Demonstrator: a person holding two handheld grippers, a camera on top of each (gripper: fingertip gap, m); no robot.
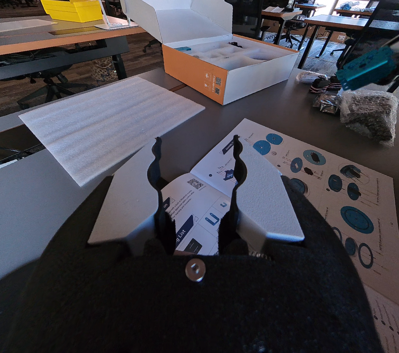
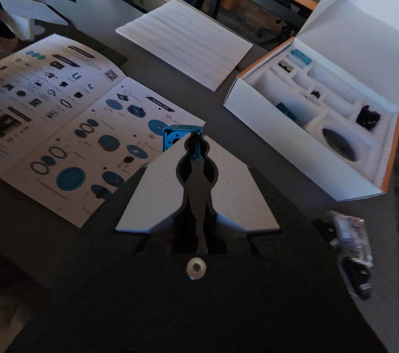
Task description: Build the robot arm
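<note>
Right wrist view: right gripper [image 2: 195, 137] pinching blue bracket [image 2: 172, 137] above booklet [image 2: 64, 105]. Left gripper [image 1: 196, 141] spread, empty, over booklet. Foam sheet [image 2: 185, 40], open box [image 2: 269, 126] beyond booklet.

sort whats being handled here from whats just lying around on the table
In hand or at the grippers:
- right gripper, shut on small blue metal bracket
- left gripper, open, above open printed instruction sheet

Lying about:
- open orange-and-white cardboard box
- white foam sheet
- bubble-wrapped dark bundle
</note>
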